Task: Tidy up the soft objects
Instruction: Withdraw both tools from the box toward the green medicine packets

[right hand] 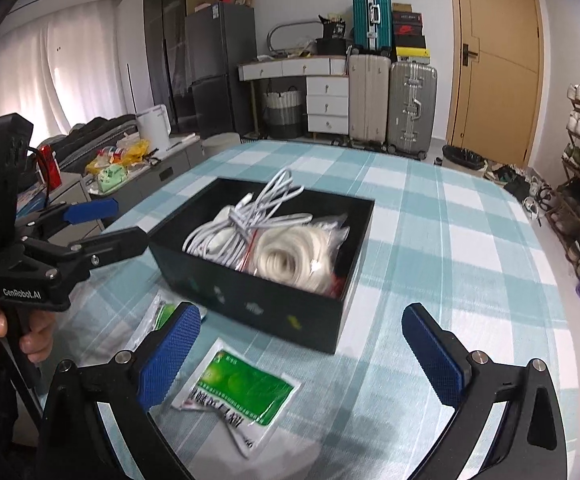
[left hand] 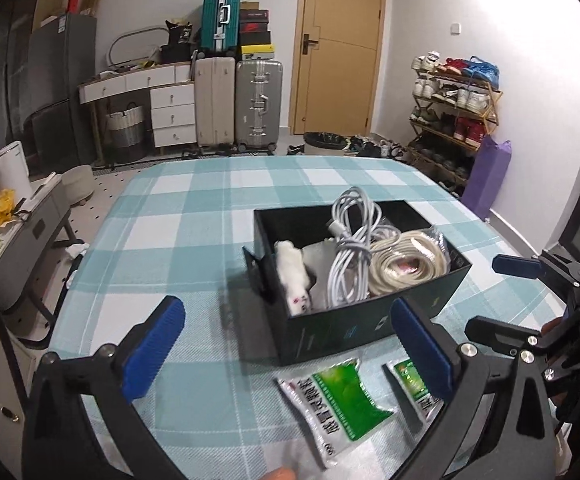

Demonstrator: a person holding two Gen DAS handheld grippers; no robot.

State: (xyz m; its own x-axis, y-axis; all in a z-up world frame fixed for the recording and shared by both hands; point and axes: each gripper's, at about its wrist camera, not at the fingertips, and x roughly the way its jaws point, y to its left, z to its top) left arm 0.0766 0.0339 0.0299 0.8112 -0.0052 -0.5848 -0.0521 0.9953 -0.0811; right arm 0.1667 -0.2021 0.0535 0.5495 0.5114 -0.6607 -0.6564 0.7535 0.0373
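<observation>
Both grippers hover with blue-padded fingers spread wide and nothing between them. Below the left gripper (left hand: 290, 344) on the checked table (left hand: 193, 216) lie two green-and-white sachets: one sachet (left hand: 338, 404) between its fingers in view, the second sachet (left hand: 414, 388) partly behind its right finger. The right gripper (right hand: 302, 356) hangs over a sachet too. Just beyond stands an open black box (left hand: 370, 320) holding a grey cable bundle (left hand: 350, 248), a bagged white cable coil (left hand: 406, 264) and a white soft item (left hand: 294, 276).
</observation>
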